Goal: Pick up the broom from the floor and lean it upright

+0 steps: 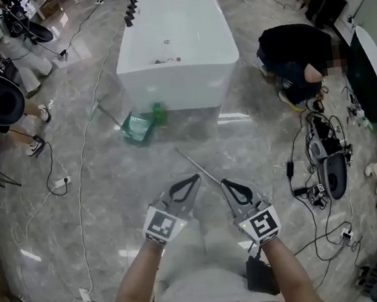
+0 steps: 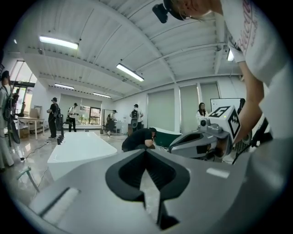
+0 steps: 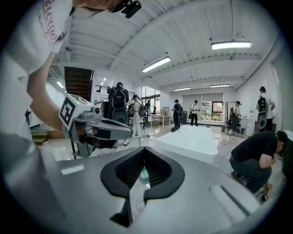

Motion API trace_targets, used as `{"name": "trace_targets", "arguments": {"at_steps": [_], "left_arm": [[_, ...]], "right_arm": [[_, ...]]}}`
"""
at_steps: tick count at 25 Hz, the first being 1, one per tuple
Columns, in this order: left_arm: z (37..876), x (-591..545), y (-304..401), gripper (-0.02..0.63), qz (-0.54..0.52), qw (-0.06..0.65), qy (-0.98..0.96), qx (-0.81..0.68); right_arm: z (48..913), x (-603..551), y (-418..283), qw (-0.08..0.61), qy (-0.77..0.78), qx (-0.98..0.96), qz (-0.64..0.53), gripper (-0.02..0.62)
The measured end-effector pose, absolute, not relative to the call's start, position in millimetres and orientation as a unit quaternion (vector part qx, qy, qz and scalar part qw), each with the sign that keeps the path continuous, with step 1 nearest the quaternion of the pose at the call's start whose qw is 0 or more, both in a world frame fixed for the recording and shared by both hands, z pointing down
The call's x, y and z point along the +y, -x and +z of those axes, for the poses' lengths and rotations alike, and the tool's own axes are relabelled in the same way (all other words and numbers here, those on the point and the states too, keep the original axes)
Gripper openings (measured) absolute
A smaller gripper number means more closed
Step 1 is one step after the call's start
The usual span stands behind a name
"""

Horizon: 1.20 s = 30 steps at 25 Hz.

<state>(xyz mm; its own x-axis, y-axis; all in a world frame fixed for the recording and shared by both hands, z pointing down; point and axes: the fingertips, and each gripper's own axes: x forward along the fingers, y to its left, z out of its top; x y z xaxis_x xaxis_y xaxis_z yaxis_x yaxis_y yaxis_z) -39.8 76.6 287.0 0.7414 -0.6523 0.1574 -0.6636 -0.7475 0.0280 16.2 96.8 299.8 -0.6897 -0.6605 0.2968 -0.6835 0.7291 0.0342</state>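
Both bare forearms reach forward from the bottom of the head view, side by side, each hand wrapped round a gripper held low over the grey marble floor (image 1: 114,209). The left gripper (image 1: 194,179) angles up and to the right, and the right gripper (image 1: 225,182) angles up and to the left, so the two tips point toward each other with a narrow space between them. Each carries its marker cube facing up, and both point slightly below level. In each gripper view the two dark pads meet at their tips, with only the hollow behind them left open. Nothing is held in either one.

A broom lies flat on the floor ahead. Its green head (image 1: 138,127) rests just beside the near end of a white bathtub (image 1: 179,67). A thin pale handle (image 1: 200,166) runs diagonally from that direction down toward the person. The middle stretch is faint against the shiny floor, so the join to the head is hard to make out.

The near end of the handle falls in the space between the two gripper tips in the head view, close to the right one. It lies below them on the floor, and neither gripper touches it. A patch of green shows far off through the right gripper's hollow.
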Motion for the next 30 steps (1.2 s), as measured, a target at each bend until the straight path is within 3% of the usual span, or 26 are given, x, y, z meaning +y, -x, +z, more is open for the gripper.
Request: {"name": "trace_targets", "arguments": {"at_steps": [10,25,26,27,30], "left_arm": [[430.4,38.5,33.3,0.0,0.122,0.13,-0.918,-0.353],[761.1,20.8,-8.9,0.0,0.235,0.224,-0.908,-0.265],[777.5,19.1,-9.4,0.0,0.239,0.231,-0.906,-0.263],[792.7,15.6,-9.5,0.0,0.241,0.236,-0.904,-0.263],[830.3,3.4,-4.7,0.0,0.241,0.246,-0.9,-0.267]], "right_arm": [[427.9,61.1,-13.7,0.206,-0.35,-0.908,0.105,0.002],[781.1,25.5,-38.4,0.336,-0.337,-0.858,0.192,0.003],[800.8,24.7,-37.9,0.347,-0.334,-0.852,0.203,0.026],[820.1,22.9,-37.9,0.36,-0.33,-0.846,0.215,0.108],[875.3,16.5,-40.6,0.406,-0.321,-0.823,0.236,0.156]]}}
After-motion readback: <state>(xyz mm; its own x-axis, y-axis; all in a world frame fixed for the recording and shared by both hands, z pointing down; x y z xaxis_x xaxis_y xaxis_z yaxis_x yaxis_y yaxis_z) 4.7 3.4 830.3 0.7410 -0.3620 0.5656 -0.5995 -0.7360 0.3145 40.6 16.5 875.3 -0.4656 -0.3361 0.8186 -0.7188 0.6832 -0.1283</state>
